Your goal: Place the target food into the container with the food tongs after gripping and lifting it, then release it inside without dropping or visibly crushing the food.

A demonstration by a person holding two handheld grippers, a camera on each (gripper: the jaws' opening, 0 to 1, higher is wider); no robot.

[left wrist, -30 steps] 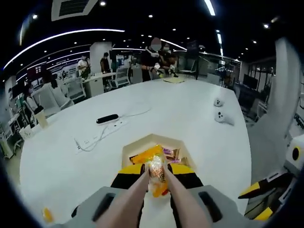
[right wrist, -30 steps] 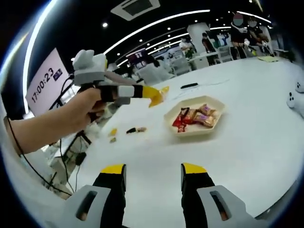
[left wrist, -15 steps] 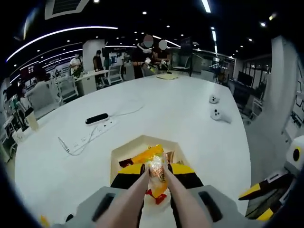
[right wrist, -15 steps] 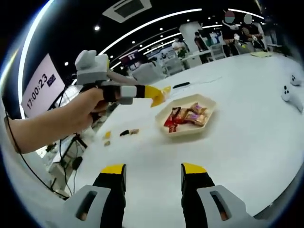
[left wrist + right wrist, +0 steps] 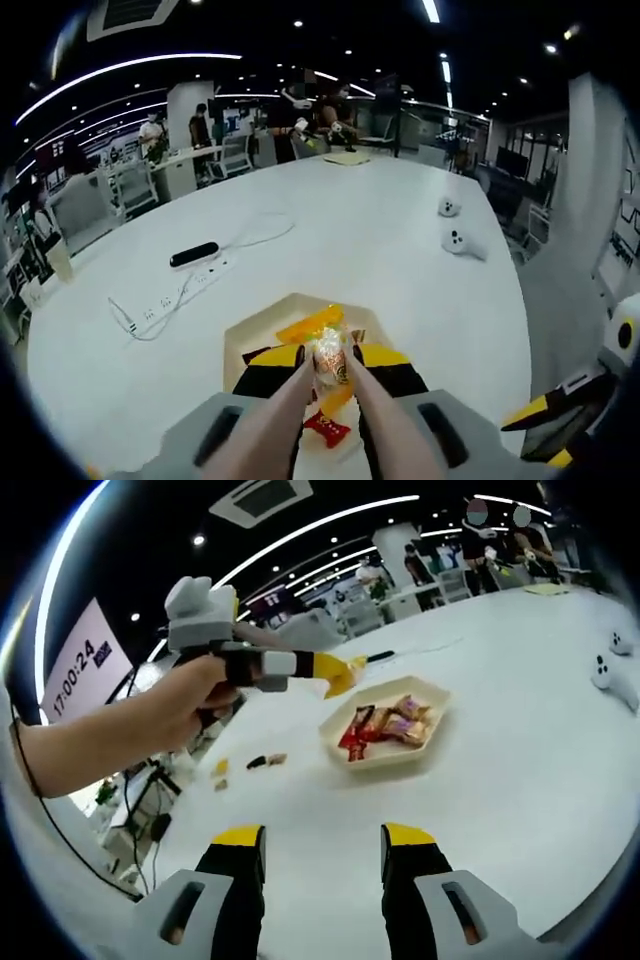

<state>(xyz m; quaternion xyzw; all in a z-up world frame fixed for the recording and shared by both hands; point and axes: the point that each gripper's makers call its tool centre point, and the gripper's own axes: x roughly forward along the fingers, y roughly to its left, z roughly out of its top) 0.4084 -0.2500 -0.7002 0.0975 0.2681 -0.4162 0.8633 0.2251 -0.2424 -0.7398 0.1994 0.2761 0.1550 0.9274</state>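
Note:
My left gripper is shut on a pair of pale food tongs. The tongs' tips pinch a yellow-wrapped snack, held above the near part of the beige hexagonal tray. The tray holds several wrapped snacks in red, orange and brown. In the right gripper view a hand carries the left gripper just above and to the left of the tray. My right gripper stands open over bare white table, nothing between its jaws.
A black remote, a white power strip with cable and two small white controllers lie on the large white table. Loose snacks lie left of the tray. People sit at the far end.
The left gripper with tongs and snack has moved forward over the tray, which now lies closer beneath it. The right gripper has stayed open and nearly still.

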